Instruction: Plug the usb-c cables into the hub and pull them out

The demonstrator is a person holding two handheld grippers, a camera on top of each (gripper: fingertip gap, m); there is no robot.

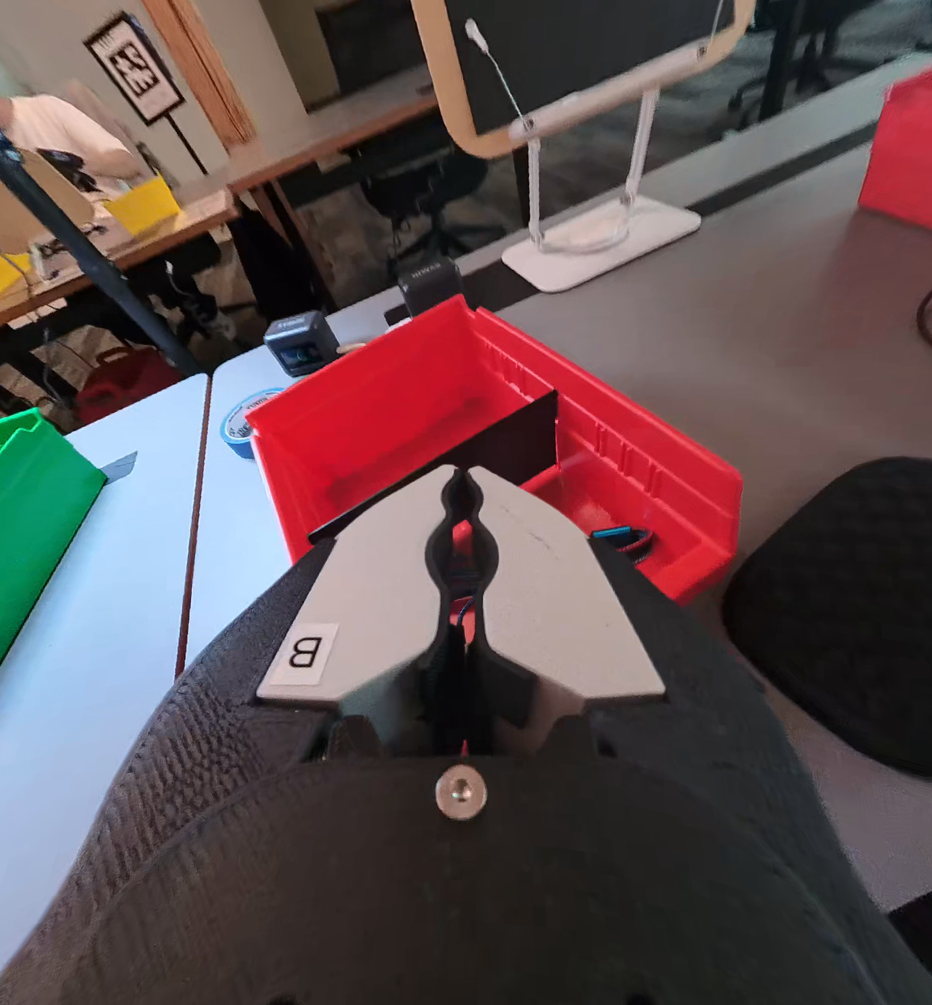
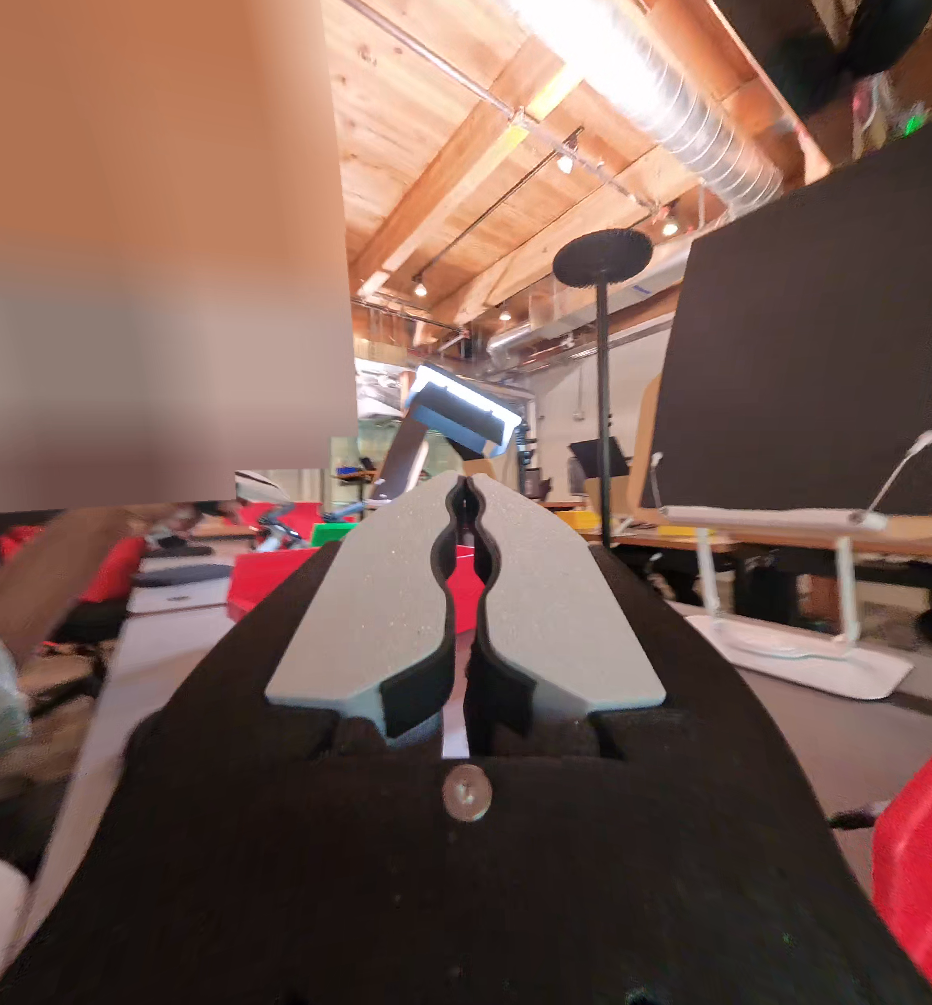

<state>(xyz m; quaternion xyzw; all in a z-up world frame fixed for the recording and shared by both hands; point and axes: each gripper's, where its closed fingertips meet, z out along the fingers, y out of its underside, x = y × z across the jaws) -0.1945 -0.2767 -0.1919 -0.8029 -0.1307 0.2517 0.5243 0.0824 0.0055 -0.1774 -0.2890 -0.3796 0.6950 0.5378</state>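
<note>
Left gripper (image 1: 464, 477) fingers pressed together, empty, over red bin (image 1: 686, 478) | right gripper (image 2: 464, 481) likewise, seemingly empty

red bin (image 1: 670, 473) | black divider (image 1: 507, 440) | green bin (image 1: 23, 533) | possibly blue-tipped cable (image 1: 613, 533)

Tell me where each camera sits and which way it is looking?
Left wrist view: sits on the left hand-held gripper, tilted down at a red bin with a black divider on a grey table; its shut grey fingers show.
Right wrist view: sits on the right hand-held gripper, looking level across the room toward a wooden ceiling; its shut fingers show.
Shared: both see the white stand holding a dark board.
</note>
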